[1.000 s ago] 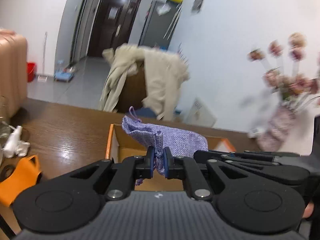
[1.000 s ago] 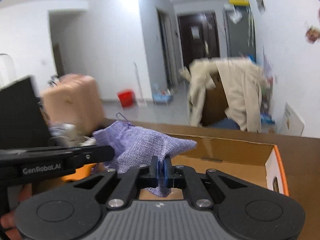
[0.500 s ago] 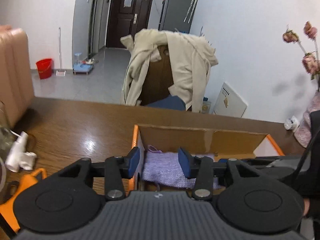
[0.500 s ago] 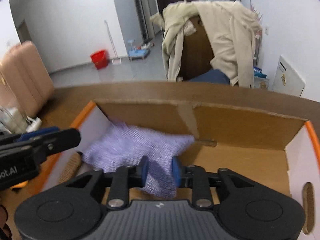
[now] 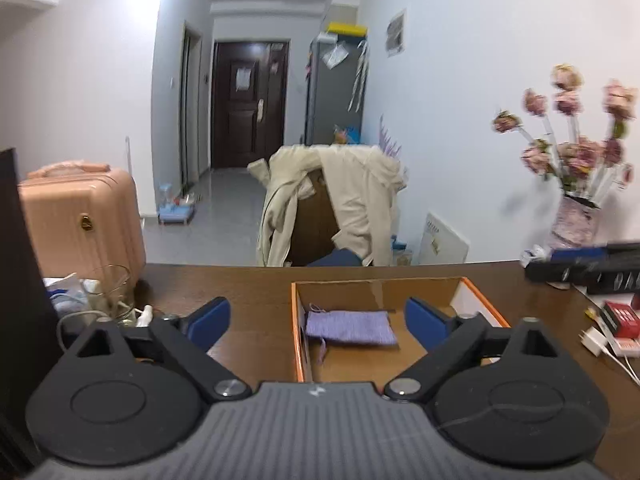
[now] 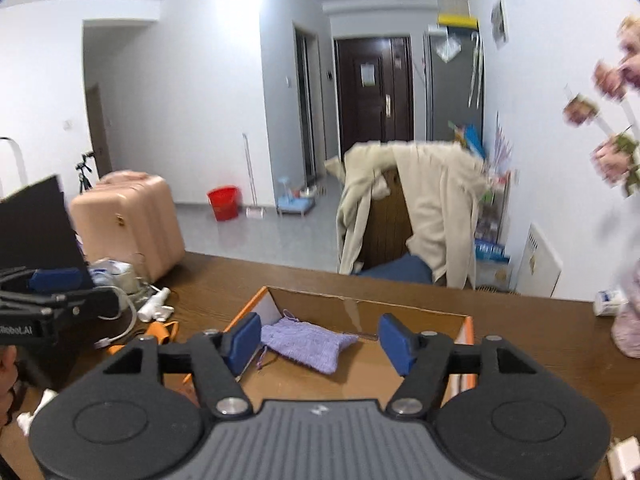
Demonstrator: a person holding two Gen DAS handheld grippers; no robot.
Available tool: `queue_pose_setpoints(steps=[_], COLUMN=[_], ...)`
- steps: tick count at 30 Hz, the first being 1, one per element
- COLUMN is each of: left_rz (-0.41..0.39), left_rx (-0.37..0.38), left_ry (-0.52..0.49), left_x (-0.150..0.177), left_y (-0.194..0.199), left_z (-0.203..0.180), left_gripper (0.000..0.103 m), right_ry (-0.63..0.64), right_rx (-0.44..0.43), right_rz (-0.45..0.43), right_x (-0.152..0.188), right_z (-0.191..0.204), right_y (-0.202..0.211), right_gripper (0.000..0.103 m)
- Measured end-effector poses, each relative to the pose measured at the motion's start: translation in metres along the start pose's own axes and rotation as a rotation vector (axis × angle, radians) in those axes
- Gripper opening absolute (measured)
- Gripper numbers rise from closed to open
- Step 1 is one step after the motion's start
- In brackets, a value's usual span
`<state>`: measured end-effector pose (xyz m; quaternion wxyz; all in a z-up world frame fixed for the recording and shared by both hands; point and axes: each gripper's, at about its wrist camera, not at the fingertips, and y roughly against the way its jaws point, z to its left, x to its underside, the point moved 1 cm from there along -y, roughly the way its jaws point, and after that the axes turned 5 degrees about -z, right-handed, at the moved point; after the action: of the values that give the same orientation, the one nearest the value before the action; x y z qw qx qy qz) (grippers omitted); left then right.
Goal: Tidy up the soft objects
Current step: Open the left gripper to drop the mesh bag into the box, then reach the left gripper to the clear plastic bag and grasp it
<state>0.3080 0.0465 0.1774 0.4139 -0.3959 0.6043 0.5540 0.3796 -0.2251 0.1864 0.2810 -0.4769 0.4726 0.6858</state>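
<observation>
1. Your left gripper point(image 5: 318, 318) has its jaws opening, wide apart, with nothing pressed between the blue pads point(image 5: 211, 317); the purple pouch point(image 5: 349, 327) only shows through the gap.
2. Your right gripper point(image 6: 320, 340) is likewise opening and holds nothing.
3. The purple pouch lies flat on the floor of the cardboard box point(image 5: 298, 344), toward its left wall, its drawstring trailing off the near corner.
4. The box's near wall is hidden behind both gripper bodies.
5. On the right, the flowers in the vase point(image 5: 574, 224) are blurred, and the small items by the red packet point(image 5: 622, 318) are hard to make out.
6. At the left, the clutter around the glass point(image 5: 110, 288) is too jumbled to name.
</observation>
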Motion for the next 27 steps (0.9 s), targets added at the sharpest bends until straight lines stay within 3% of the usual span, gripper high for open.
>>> queue_pose_setpoints(steps=[7,11,14,19,22,27], left_rz=[-0.102,-0.150,-0.155,-0.069,-0.014,0.021], left_rx=[0.019,0.023,0.039,0.049,0.019,0.023], left_ry=[-0.059,-0.074,-0.077,-0.038,-0.052,-0.028], left_x=[0.064,0.101,0.131,0.170,0.177,0.184], left_y=[0.106,0.155,0.179,0.176,0.162,0.141], left_z=[-0.016,-0.020,-0.021,-0.018,-0.016,-0.011], left_gripper=[0.103,0.103,0.103,0.103,0.103,0.103], right_ry=[0.036,0.064,0.099,0.050,-0.007,-0.004], right_rx=[-0.016,-0.009,0.014,0.075,0.067,0.044], right_rz=[-0.142,-0.188,-0.219,-0.210,-0.133,-0.090], right_x=[0.054,0.101,0.144,0.213,0.239,0.250], right_z=[0.024,0.043,0.058,0.070,0.071,0.080], right_y=[0.115,0.158,0.181,0.194,0.189,0.173], right_gripper=[0.081,0.084,0.093,0.093,0.092,0.085])
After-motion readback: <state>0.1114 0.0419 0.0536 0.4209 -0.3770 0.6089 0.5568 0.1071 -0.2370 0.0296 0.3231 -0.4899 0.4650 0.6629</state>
